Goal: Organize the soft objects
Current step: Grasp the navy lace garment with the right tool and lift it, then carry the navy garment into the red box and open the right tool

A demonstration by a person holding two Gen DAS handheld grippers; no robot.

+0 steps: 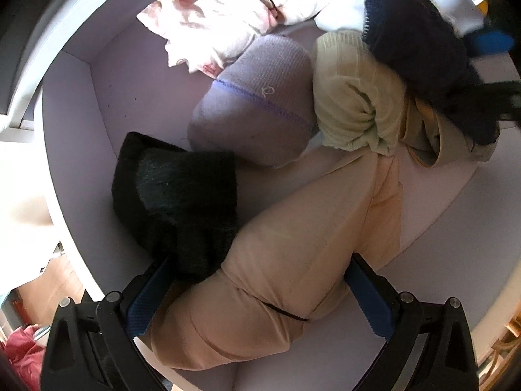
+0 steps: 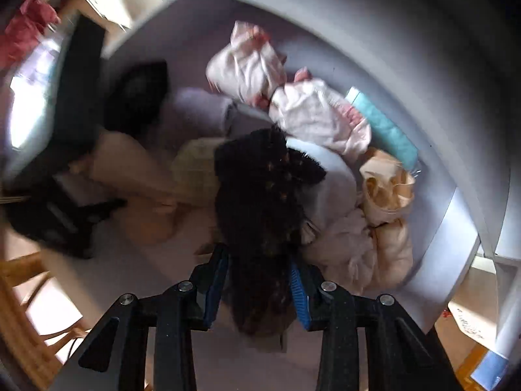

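Clothes lie on a pale lilac shelf point(image 1: 136, 104). My left gripper point(image 1: 257, 280) is open, its jaws wide on either side of a beige garment point(image 1: 286, 244). A black fuzzy item point(image 1: 176, 195) lies by its left finger. A grey-lilac knit point(image 1: 257, 101), a cream sweater point(image 1: 351, 104) and a pink-white garment point(image 1: 208, 22) lie beyond. My right gripper point(image 2: 259, 280) is shut on a dark fuzzy garment point(image 2: 260, 189), which also shows in the left wrist view point(image 1: 426, 49). The right wrist view is blurred.
The shelf has a white side wall point(image 1: 55, 130) on the left and a back wall point(image 2: 390, 49). A teal folded item point(image 2: 384, 127), peach cloth point(image 2: 387, 189) and pale pink cloth point(image 2: 345, 247) lie at the right. A red cloth point(image 1: 22, 355) lies below outside.
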